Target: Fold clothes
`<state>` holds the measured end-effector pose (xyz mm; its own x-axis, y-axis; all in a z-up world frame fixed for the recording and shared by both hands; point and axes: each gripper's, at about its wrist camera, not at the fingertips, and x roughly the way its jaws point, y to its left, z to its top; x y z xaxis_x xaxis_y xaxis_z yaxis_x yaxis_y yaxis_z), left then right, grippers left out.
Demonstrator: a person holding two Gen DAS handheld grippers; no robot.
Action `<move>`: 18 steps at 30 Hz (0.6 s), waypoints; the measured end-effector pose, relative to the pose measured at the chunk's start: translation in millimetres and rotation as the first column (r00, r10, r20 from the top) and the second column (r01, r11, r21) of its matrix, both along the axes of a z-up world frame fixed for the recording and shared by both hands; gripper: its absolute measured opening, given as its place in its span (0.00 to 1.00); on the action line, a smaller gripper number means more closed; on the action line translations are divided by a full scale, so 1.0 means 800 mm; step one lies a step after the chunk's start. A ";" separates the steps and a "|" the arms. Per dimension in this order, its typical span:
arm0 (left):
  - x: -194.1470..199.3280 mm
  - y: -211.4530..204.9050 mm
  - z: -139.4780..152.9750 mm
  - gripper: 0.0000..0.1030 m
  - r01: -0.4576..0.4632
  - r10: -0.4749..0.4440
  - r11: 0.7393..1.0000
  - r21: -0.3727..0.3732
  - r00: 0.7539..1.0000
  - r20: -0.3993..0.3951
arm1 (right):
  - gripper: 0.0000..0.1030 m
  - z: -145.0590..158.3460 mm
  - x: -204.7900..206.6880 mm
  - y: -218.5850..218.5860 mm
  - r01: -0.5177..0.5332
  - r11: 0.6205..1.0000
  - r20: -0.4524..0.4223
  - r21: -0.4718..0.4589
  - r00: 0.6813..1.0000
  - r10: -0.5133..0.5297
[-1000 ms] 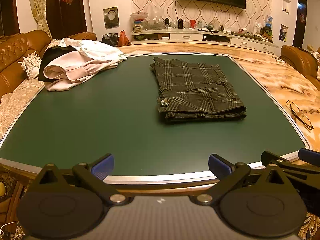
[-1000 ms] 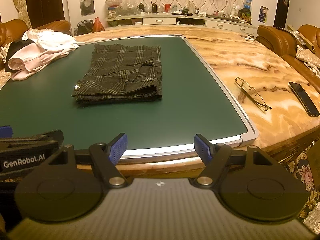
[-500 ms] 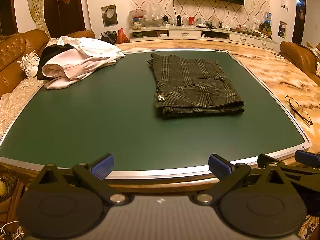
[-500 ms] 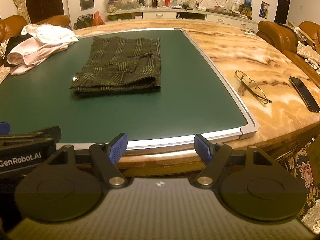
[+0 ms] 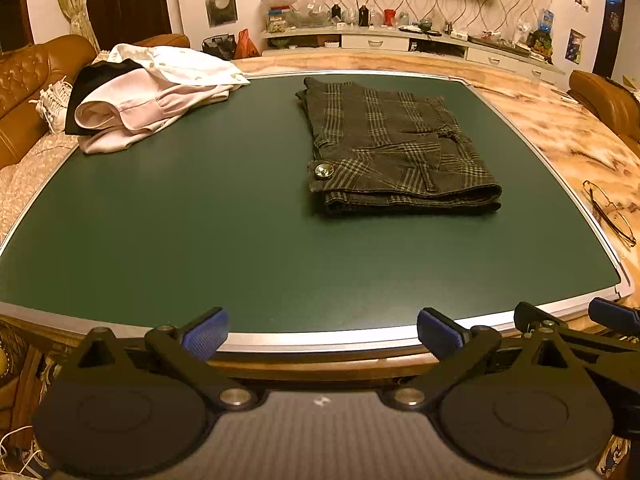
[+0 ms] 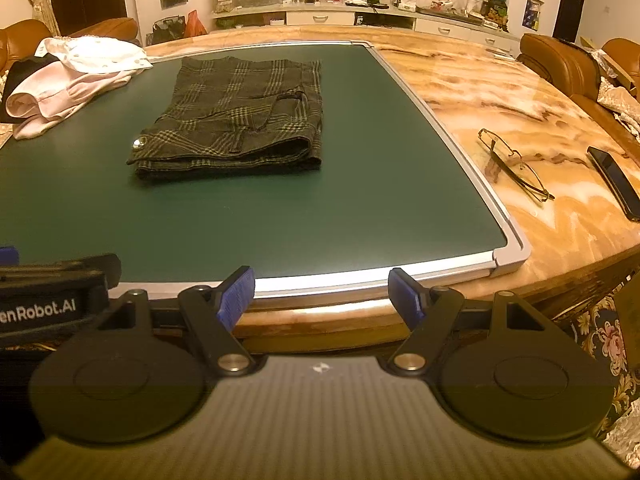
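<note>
Beside folded plaid shorts: heaped shirts, eyeglasses, phone.

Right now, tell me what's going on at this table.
A person holding a two-finger gripper in each hand is folding clothes. The left gripper and right gripper are both open and empty, held at the near edge of the green mat, touching nothing. The plaid shorts lie folded on the mat. A heap of pink and white clothes sits unfolded at the far left corner. Glasses and a phone lie on the marble tabletop to the right.
</note>
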<state>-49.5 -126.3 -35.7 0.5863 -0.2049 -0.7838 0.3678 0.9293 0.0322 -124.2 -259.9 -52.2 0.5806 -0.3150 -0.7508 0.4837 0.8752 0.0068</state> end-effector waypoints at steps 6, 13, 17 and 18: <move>0.010 -0.003 -0.008 1.00 -0.009 0.009 1.000 -0.001 0.999 -0.036 | 0.79 -0.005 0.010 -0.006 -0.002 1.000 -0.008 0.007 1.000 0.002; 0.021 -0.008 -0.017 1.00 -0.018 0.019 1.000 0.003 0.997 -0.073 | 0.79 -0.016 0.022 -0.013 0.001 1.000 -0.023 0.014 1.000 0.000; 0.026 -0.012 -0.023 1.00 -0.025 0.027 1.000 0.018 0.996 -0.087 | 0.79 -0.021 0.027 -0.015 0.002 1.000 -0.027 0.014 1.000 -0.001; 0.027 -0.013 -0.024 1.00 -0.027 0.029 0.999 0.023 0.995 -0.090 | 0.79 -0.021 0.028 -0.015 0.001 1.000 -0.028 0.014 1.000 -0.001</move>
<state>-27.7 -136.8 -55.2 0.5179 -0.1721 -0.8380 0.3441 0.9387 0.0199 -101.8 -272.1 -69.2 0.5588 -0.3052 -0.7711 0.4847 0.8747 0.0050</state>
